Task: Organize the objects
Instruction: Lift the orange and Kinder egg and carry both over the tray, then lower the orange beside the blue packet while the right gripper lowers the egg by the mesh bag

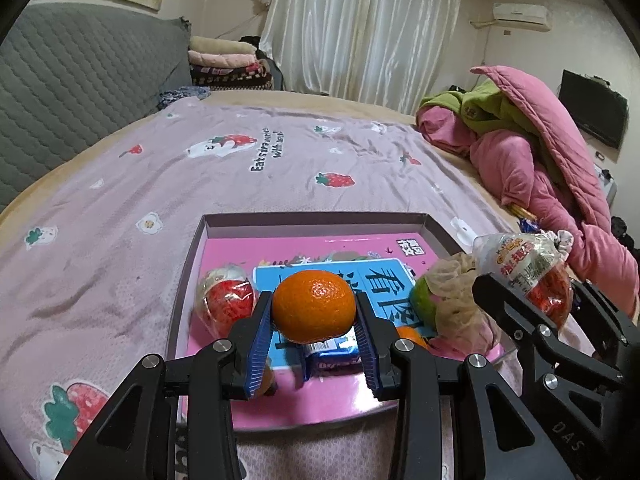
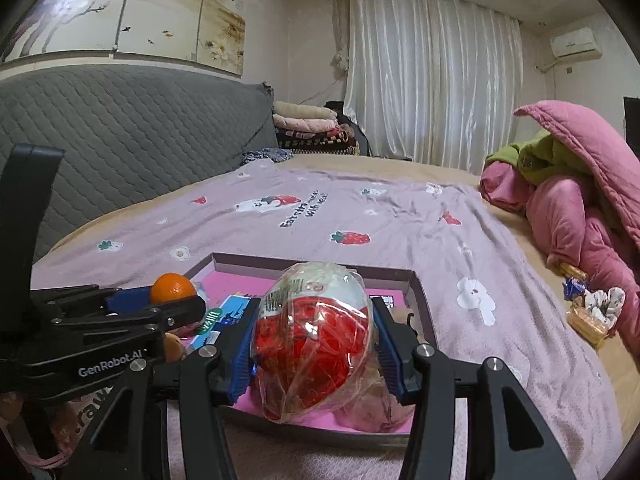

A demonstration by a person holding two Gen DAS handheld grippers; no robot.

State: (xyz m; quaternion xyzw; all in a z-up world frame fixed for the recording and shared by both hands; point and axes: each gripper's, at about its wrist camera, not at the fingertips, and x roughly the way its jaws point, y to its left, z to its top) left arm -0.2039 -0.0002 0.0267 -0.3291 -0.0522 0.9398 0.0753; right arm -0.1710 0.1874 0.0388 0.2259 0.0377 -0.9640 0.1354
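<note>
My left gripper point(image 1: 314, 308) is shut on an orange point(image 1: 314, 304) and holds it above a shallow box point(image 1: 188, 276) on the bed. In the box lie a pink book point(image 1: 320, 244), a blue book point(image 1: 384, 280), a plastic-wrapped red and white egg point(image 1: 226, 296), a blue snack pack point(image 1: 334, 354) and a netted green fruit point(image 1: 426, 304). My right gripper point(image 2: 315, 308) is shut on a second wrapped red and white egg point(image 2: 316, 336), over the box's near right part. The left gripper point(image 2: 160, 300) with the orange point(image 2: 173, 288) shows at the left of the right wrist view.
The box point(image 2: 416, 292) lies on a lilac strawberry-print blanket point(image 2: 360, 216). A heap of pink and green quilts point(image 2: 580, 200) fills the right side, with loose snacks point(image 2: 588, 320) beside it. A grey padded headboard point(image 2: 120, 140) runs along the left.
</note>
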